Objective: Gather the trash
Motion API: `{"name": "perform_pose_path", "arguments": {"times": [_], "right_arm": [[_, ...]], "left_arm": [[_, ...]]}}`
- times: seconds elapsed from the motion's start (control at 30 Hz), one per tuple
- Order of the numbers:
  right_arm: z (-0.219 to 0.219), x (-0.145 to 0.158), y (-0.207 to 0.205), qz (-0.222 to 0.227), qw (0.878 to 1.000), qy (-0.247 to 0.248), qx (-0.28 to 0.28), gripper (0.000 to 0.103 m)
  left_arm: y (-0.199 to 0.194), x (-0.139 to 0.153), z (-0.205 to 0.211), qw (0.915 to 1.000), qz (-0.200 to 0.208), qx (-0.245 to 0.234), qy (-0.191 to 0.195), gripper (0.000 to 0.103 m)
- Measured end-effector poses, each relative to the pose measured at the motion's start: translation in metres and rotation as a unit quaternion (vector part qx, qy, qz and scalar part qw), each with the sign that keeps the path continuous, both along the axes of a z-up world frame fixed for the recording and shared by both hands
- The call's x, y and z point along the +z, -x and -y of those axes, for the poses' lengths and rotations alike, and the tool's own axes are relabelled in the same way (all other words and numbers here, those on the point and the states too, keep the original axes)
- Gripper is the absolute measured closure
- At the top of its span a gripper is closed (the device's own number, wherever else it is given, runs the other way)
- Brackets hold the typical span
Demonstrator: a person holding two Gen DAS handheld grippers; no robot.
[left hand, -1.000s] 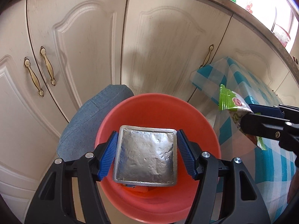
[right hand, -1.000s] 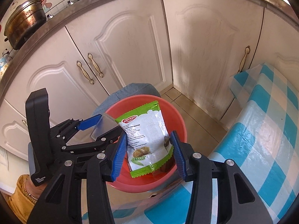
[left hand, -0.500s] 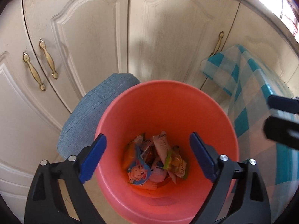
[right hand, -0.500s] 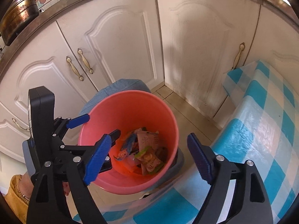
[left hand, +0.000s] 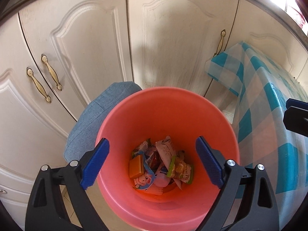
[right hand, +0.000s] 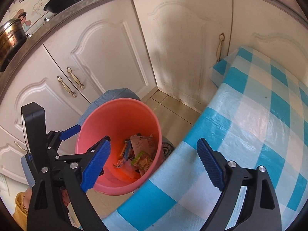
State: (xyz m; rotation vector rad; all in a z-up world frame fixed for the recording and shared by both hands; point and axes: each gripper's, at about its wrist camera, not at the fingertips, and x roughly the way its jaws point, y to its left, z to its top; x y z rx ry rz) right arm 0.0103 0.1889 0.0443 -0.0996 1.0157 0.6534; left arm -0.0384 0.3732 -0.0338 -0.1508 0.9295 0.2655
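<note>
A salmon-pink bin (left hand: 167,93) stands below my left gripper (left hand: 152,141), which is open over its mouth with nothing between the blue pads. Trash (left hand: 159,165) lies at the bottom: a green snack packet (left hand: 180,170), a white wrapper, an orange square and a cartoon wrapper. In the right wrist view the bin (right hand: 115,102) is at lower left with the trash (right hand: 136,154) inside. My right gripper (right hand: 154,142) has its jaws opening and empty, over the bin's right rim and the table edge. The left gripper's body (right hand: 48,144) is left of the bin.
White cabinet doors (left hand: 86,48) with brass handles stand behind the bin. A blue denim cushion (left hand: 92,119) lies under it. A table with a blue-checked cloth (right hand: 250,130) fills the right side. Tiled floor (right hand: 169,111) lies between them. A yellow sleeve (right hand: 20,204) shows at lower left.
Both grippers opened. The foil tray left the left gripper and the green snack packet left the right one; the packet now lies in the bin. The right gripper shifted right toward the table.
</note>
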Motion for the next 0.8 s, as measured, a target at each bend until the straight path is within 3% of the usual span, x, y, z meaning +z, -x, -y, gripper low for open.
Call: {"name": "perform_pose_path", "arguments": {"times": [0.8], "right_arm": [[0.103,0.046,0.013,0.052,0.993,-0.033,-0.104,0.013]], "left_arm": [[0.004,0.064,0.065,0.9974,0.037,-0.046,-0.040,0.012]]}}
